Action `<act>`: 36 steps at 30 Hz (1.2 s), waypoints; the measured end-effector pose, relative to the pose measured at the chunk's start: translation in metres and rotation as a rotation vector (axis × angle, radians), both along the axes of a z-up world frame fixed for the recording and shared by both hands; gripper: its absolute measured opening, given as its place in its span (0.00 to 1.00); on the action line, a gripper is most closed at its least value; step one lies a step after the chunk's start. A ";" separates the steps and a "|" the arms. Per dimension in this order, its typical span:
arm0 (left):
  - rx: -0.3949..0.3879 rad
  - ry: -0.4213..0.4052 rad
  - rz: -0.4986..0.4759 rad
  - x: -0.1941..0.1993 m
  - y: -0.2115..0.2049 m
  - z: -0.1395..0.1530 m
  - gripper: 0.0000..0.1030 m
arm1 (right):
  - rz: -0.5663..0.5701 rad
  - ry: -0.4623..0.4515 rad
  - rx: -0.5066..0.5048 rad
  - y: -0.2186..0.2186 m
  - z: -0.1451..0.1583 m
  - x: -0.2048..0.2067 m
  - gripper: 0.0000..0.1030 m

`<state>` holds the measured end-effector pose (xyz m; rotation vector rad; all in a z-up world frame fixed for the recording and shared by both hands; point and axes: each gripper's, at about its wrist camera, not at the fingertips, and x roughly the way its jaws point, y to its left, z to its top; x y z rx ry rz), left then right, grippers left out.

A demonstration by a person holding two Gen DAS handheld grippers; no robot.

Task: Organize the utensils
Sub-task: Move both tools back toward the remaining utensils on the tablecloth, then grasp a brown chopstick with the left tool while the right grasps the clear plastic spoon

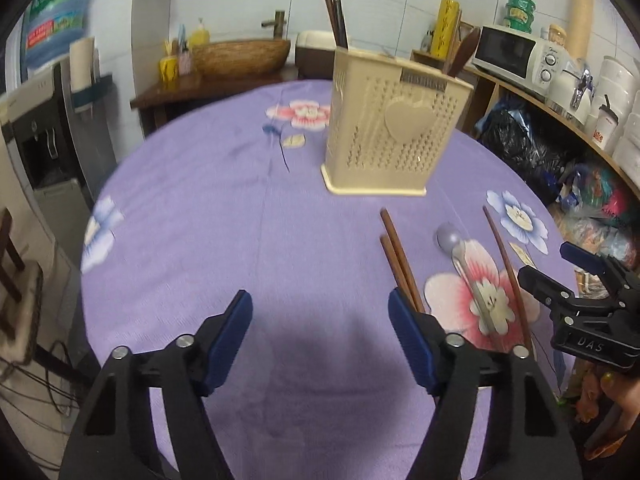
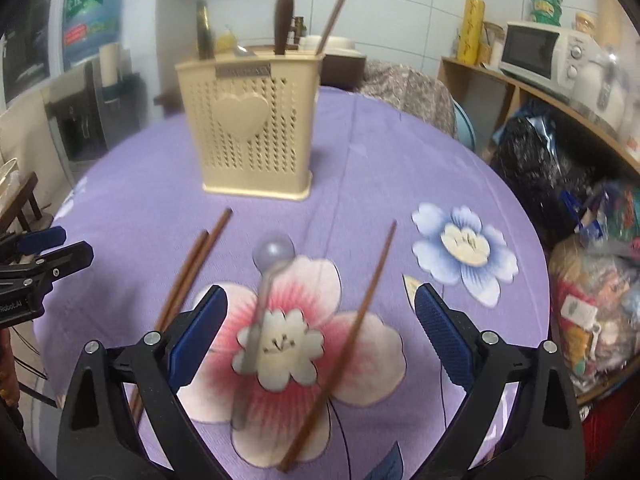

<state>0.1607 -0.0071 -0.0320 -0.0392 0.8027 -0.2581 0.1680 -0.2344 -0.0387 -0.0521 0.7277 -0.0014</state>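
Our left gripper (image 1: 320,320) is wide open over the purple tablecloth (image 1: 200,240), holding nothing. The holder (image 2: 248,128) stands in the upper middle of the right view. Below it lie two chopsticks (image 2: 192,268), the spoon (image 2: 260,320) and one more chopstick (image 2: 360,320). Our right gripper (image 2: 320,332) is wide open above them.

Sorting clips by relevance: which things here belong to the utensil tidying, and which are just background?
Job: holder, paired chopsticks, single chopstick, spoon, left gripper and right gripper, both open.
Background: microwave, water jug, bags, basket.
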 end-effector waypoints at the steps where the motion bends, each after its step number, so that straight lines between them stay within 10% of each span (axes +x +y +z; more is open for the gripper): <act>1: -0.009 0.013 -0.004 -0.002 -0.001 -0.005 0.62 | -0.004 0.005 0.008 -0.002 -0.003 -0.002 0.91; 36: 0.122 0.091 -0.104 0.001 -0.067 -0.035 0.43 | -0.003 0.034 0.008 0.006 -0.010 -0.011 0.91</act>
